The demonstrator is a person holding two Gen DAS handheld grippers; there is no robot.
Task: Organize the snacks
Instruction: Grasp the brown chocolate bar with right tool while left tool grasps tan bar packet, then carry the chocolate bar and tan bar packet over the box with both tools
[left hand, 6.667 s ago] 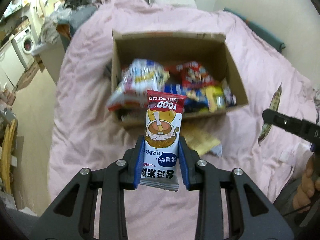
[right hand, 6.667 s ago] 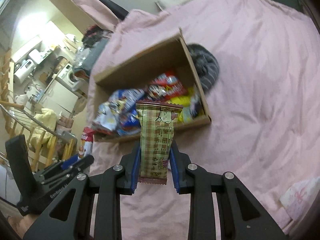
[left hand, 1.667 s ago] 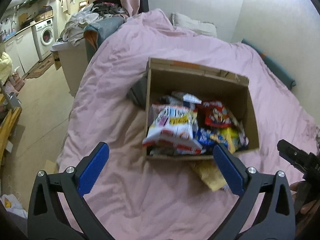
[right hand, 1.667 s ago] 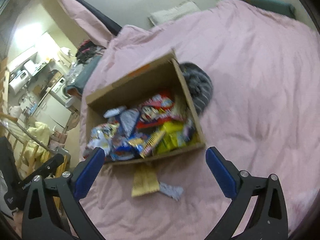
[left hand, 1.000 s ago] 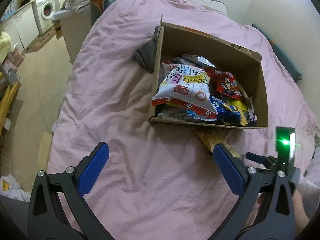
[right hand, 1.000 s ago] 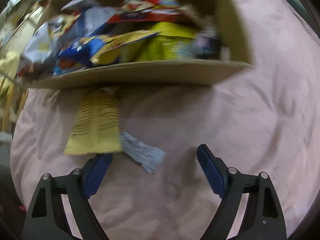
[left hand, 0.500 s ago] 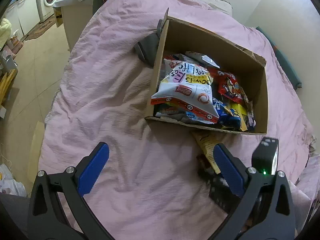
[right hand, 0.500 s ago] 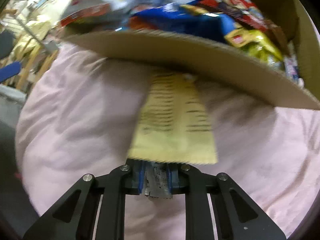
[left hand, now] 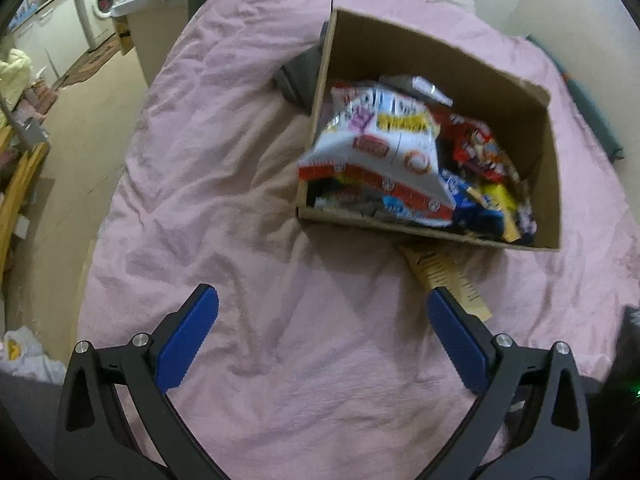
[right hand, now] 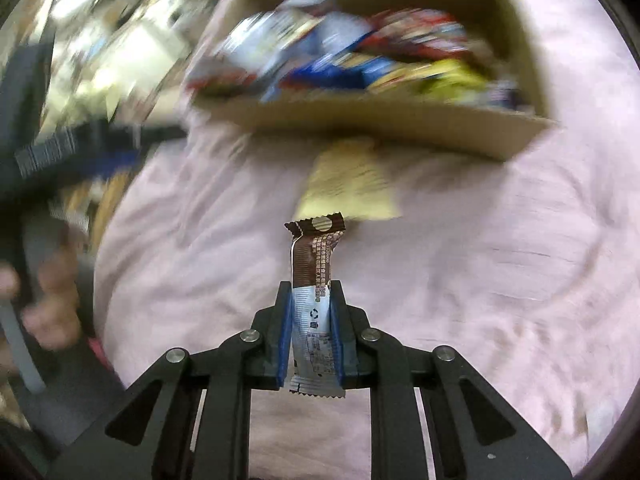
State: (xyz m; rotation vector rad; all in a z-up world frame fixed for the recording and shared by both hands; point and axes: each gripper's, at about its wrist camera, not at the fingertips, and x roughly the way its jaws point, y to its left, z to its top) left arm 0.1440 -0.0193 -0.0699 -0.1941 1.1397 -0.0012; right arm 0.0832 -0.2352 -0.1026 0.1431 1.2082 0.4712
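A cardboard box (left hand: 476, 66) full of snack packets stands on the pink bedspread (left hand: 240, 208); it also shows, blurred, in the right wrist view (right hand: 400, 120). A yellow snack packet (left hand: 448, 276) lies flat in front of the box, and shows in the right wrist view (right hand: 348, 188). My right gripper (right hand: 311, 300) is shut on a brown and silver snack bar (right hand: 314, 280), held upright above the bedspread in front of the box. My left gripper (left hand: 320, 344) is open and empty, above the bedspread short of the box.
A big white snack bag (left hand: 376, 148) tops the box contents. A grey cloth (left hand: 300, 76) lies behind the box's left corner. The bed's left edge drops to the floor (left hand: 80, 128). A washing machine (left hand: 102, 4) stands far left.
My right gripper, shut on the small snack bar half a second ago, has lifted it off the bedspread and pulled back. My left gripper stays open and has shifted slightly.
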